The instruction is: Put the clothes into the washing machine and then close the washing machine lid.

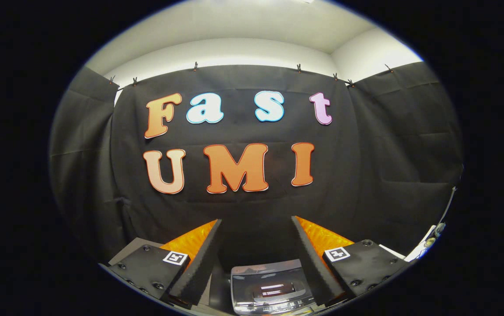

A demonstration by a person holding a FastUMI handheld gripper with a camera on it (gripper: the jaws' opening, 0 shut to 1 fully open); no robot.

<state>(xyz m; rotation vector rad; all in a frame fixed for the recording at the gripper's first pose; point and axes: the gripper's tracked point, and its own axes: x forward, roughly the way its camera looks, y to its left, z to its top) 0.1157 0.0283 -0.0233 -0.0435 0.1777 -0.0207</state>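
My gripper: fingers spread, empty. Washing machine below between them, lid down. Black cloth wall beyond.

Light is coming from overhead, washing the pale ceiling and upper wall bright, while the black cloth wall is soaking it up and staying dim and flat. The fisheye is bending straight lines hard, and the cloth's top edge is bowing into a curve. Focus is holding sharp in the middle and softening toward the rim. A streak of glare is glinting off the washing machine lid, sitting between the spread fingers of the claw.
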